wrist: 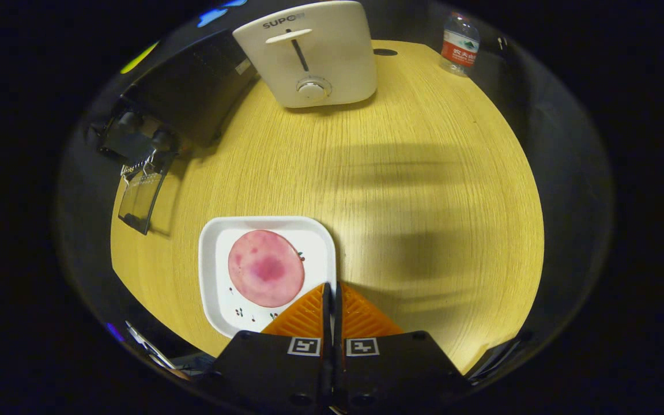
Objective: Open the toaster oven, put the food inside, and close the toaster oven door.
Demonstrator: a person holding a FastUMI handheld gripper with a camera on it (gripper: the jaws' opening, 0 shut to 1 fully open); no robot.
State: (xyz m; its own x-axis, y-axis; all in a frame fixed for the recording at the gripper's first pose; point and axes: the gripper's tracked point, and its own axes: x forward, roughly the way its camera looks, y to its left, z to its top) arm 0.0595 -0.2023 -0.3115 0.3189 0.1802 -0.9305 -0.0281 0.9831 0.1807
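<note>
Step in hand: judged the very start, nothing yet gripped or moved toward the oven.
Gripper (pixel 332 294): its jaws are clenched together with nothing between them, hovering over the near right rim of the plate.
Food: a round pink slice of meat (pixel 266 268) lies flat on a white square plate (pixel 212 271), just ahead and left of the jaws.
Toaster oven: the black box (pixel 193 92) sits far left on the yellow wood-grain tabletop (pixel 412 173); its glass door (pixel 142 196) appears folded down already.
Other things: a white pop-up toaster (pixel 312 55) and a clear plastic water bottle (pixel 460 45) stand beyond.
Next move: probably release the jaws, then lower them around the slice's edge.
</note>
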